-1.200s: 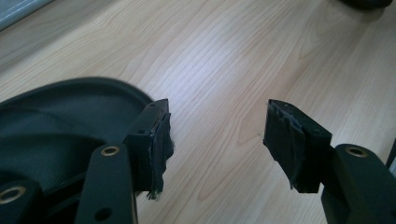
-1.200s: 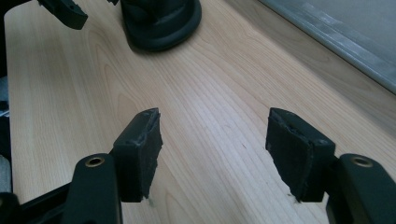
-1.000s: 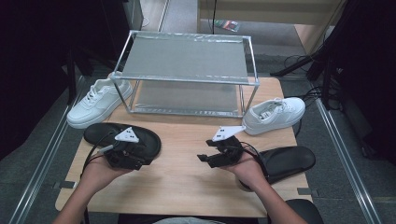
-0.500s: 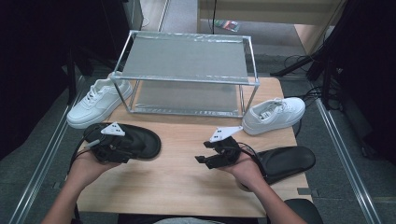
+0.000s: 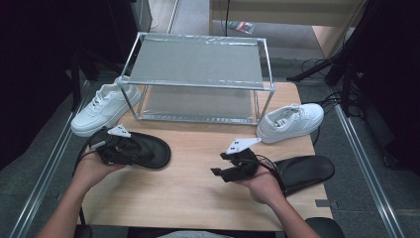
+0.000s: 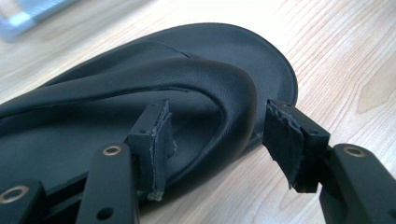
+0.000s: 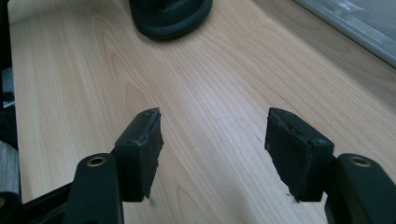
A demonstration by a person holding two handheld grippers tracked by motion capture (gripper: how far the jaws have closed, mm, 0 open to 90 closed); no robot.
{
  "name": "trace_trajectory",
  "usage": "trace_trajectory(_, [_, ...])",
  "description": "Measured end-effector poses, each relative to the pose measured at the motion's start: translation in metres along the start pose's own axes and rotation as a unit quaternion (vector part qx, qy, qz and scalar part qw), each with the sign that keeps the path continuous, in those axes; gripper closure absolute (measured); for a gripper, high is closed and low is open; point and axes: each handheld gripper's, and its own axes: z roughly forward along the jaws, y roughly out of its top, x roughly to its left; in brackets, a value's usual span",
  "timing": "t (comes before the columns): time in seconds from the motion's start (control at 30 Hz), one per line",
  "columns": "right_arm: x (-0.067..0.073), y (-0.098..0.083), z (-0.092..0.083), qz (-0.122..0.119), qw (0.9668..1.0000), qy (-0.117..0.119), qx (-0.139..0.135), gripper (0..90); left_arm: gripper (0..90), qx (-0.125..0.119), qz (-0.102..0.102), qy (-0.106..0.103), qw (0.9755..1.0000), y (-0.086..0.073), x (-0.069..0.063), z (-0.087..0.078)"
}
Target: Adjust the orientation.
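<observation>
My left gripper (image 6: 217, 140) is wide open, jaws astride the strap of the black sandal (image 6: 154, 88) at left-centre of the table (image 5: 198, 188), not pinching yet. Right gripper (image 7: 215, 149) is wide open too, idle mid-frame. Nothing's on the rack (image 5: 198, 64); all 4 shoes left.

Wooden table (image 5: 198, 193) with metal rack (image 5: 198, 82), two black sandals (image 5: 143, 148), white sneaker (image 5: 289, 121)

Open tongs (image 6: 219, 144) straddling strap of black sandal (image 6: 140, 93), wooden table (image 6: 345, 60) beneath
</observation>
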Motion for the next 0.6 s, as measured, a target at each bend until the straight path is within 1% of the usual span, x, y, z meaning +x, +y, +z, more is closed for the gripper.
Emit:
trace_trajectory(0.07, [0.0,-0.001,-0.001,0.004,1.0,-0.003,0.001,37.5,43.6,0.008,0.004,-0.003,1.0,0.001,0.001,0.004])
trace_trajectory(0.1, [0.0,-0.002,-0.002,0.002,1.0,-0.003,0.0,37.5,43.9,0.011,0.005,-0.007,0.9999,0.001,0.001,0.006])
trace_trajectory(0.2, [0.0,-0.004,-0.003,0.005,1.0,-0.005,0.0,37.5,46.7,0.015,0.005,-0.016,0.9998,0.002,0.002,0.011])
trace_trajectory(0.23, [0.0,-0.004,-0.004,0.007,1.0,-0.007,0.0,37.5,48.6,0.018,0.009,-0.02,0.9996,0.002,0.002,0.012])
trace_trajectory(0.27, [0.0,-0.005,-0.005,0.009,0.9999,-0.008,0.001,37.5,50.3,0.016,0.011,-0.02,0.9996,0.003,0.001,0.013])
trace_trajectory(0.37, [0.0,-0.006,-0.006,0.009,0.9999,-0.01,0.0,37.5,56.6,0.022,0.027,-0.026,0.9991,0.004,-0.001,0.016])
trace_trajectory(0.4, [0.0,-0.007,-0.006,0.009,0.9999,-0.011,0.0,37.5,59.6,0.022,0.03,-0.025,0.999,0.004,-0.002,0.017])
trace_trajectory(0.43, [0.0,-0.007,-0.006,0.009,0.9999,-0.011,-0.001,37.5,61.7,0.025,0.033,-0.029,0.9987,0.005,-0.002,0.017])
trace_trajectory(0.47, [0.0,-0.007,-0.006,0.008,0.9999,-0.011,-0.002,37.5,63.8,0.025,0.035,-0.029,0.9987,0.005,-0.002,0.017])
trace_trajectory(0.53, [0.0,-0.007,-0.007,0.009,0.9999,-0.012,-0.003,37.5,65.3,0.026,0.034,-0.034,0.9985,0.005,-0.001,0.017])
trace_trajectory(0.6, [-0.001,-0.008,-0.007,0.01,0.9999,-0.011,-0.003,37.5,66.6,0.024,0.04,-0.034,0.9983,0.005,-0.001,0.016])
